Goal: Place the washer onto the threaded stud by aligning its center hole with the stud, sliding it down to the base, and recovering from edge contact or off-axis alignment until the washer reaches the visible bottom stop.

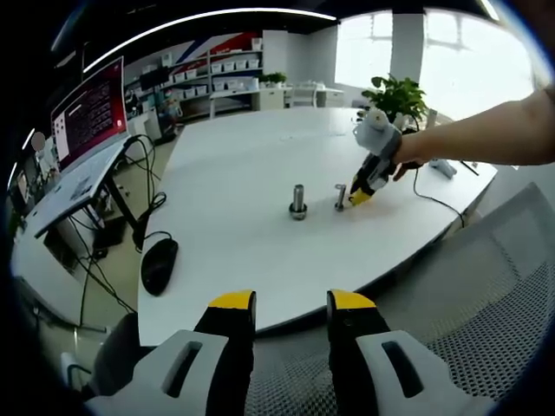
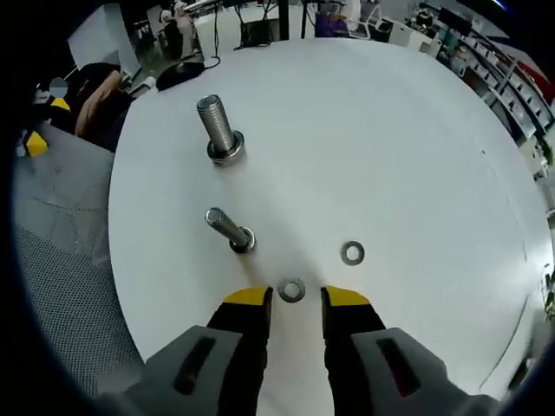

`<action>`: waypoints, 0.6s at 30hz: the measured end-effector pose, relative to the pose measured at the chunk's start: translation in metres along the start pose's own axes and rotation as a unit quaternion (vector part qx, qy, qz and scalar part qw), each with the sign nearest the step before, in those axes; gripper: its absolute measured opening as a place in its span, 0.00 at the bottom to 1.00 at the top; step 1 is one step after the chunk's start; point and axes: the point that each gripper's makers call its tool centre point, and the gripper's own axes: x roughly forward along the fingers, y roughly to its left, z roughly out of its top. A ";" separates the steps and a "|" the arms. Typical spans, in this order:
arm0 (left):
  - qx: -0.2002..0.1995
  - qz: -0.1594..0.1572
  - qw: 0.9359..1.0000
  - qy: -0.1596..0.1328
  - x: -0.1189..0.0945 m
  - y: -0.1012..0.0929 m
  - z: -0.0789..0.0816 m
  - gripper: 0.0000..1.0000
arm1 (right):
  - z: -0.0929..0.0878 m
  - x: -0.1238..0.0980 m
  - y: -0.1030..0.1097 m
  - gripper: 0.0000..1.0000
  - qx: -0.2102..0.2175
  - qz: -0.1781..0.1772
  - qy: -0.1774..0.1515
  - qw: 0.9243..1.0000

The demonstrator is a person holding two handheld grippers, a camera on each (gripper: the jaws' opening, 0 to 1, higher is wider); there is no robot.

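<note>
Two threaded studs stand upright on the white table. The larger stud (image 2: 220, 130) carries a washer at its base. The thinner stud (image 2: 229, 230) stands nearer, bare. Two loose washers lie flat: one washer (image 2: 291, 290) nearest, a second washer (image 2: 352, 253) beside it, apart.

No text can be read: lines of writing are seen on the red monitor screen (image 1: 89, 117), but they are too small to be made out.
</note>
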 end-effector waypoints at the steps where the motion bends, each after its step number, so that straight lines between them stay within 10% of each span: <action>1: 0.000 0.000 1.000 0.000 0.000 0.000 0.000 0.31 | 0.001 0.000 0.003 0.23 -0.004 0.000 0.006 1.000; 18: 0.003 -0.001 1.000 0.003 0.000 0.000 -0.001 0.31 | 0.001 0.000 0.008 0.16 -0.019 0.000 0.029 0.999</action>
